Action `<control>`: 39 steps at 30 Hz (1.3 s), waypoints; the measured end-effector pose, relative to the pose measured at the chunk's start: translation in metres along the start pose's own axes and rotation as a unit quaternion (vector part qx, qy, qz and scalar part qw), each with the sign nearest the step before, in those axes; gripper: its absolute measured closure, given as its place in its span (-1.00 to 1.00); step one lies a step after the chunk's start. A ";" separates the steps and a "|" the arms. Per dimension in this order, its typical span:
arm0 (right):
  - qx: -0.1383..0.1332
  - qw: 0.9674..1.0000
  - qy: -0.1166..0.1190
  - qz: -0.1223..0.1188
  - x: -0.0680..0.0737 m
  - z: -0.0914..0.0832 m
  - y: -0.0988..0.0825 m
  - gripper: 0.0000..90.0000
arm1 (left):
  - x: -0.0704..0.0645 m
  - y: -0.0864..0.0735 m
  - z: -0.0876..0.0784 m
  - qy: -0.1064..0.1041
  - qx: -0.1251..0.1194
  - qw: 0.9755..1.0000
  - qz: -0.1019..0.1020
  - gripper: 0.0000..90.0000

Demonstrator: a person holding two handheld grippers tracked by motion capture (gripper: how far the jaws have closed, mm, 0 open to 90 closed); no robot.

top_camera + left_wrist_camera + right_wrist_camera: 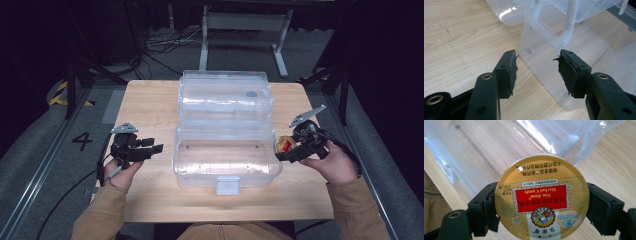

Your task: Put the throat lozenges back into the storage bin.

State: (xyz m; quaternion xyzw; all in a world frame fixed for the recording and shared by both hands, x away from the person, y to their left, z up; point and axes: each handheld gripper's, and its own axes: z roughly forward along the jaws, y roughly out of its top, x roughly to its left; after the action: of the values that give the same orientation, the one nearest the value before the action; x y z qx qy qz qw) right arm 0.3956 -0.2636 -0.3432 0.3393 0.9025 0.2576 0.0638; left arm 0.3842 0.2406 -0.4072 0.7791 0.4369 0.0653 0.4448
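Note:
A clear plastic storage box (226, 130) with an opened lid stands at the middle of the wooden table (150, 100). My right gripper (285, 148) is shut on a round gold candy tin (284, 144) with a red label, held just off the box's right front corner. The right gripper view shows the tin (541, 198) face-on, clamped between both jaws, above the box wall (474, 157). My left gripper (152, 148) is open and empty, left of the box. Its worn pads (512, 71) point at the box's near corner (541, 65).
A grey latch (228, 186) sits on the box's front edge. Bare table lies to the left and in front of the box. Beyond the far edge are a white frame's legs (245, 37) and cables on the floor. A "4" mark (82, 141) is on the floor at left.

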 end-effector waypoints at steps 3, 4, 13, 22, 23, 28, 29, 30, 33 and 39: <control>-0.001 1.000 0.009 -0.008 0.005 0.004 0.004 -0.55 | 0.000 0.000 0.000 0.000 0.001 1.000 0.002 0.08; -0.002 1.000 0.011 -0.010 0.007 0.006 0.005 -0.55 | 0.000 0.000 0.001 0.000 0.001 1.000 0.001 0.08; 0.012 0.999 0.021 -0.025 0.019 0.019 0.015 -0.55 | 0.000 0.001 0.002 -0.002 0.002 1.000 0.002 0.09; 0.031 0.999 0.020 -0.031 0.027 0.037 0.023 -0.55 | 0.000 0.001 0.003 -0.002 0.004 1.000 0.003 0.09; 0.034 0.999 0.023 -0.033 0.027 0.038 0.023 -0.55 | 0.000 0.001 0.003 -0.002 0.004 1.000 0.004 0.09; 0.045 0.998 0.025 -0.039 0.030 0.047 0.026 -0.56 | 0.000 0.001 0.003 -0.001 0.004 1.000 0.003 0.09; 0.046 0.998 0.023 -0.038 0.031 0.049 0.026 -0.56 | 0.000 0.001 0.003 -0.001 0.004 1.000 0.004 0.09; 0.048 0.998 0.021 -0.038 0.030 0.050 0.027 -0.56 | 0.000 0.001 0.003 -0.001 0.004 1.000 0.004 0.09; 0.054 0.998 0.016 -0.037 0.031 0.054 0.027 -0.56 | 0.000 0.001 0.003 -0.001 0.004 1.000 0.004 0.09; 0.076 0.996 0.008 -0.036 0.032 0.065 0.028 -0.56 | 0.000 0.001 0.003 -0.001 0.005 1.000 0.004 0.09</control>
State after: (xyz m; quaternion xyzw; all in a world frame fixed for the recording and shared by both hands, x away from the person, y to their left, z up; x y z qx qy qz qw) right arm 0.4065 -0.1977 -0.3830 0.3081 0.9316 0.1886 0.0395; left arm 0.3865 0.2382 -0.4083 0.7830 0.4338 0.0639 0.4411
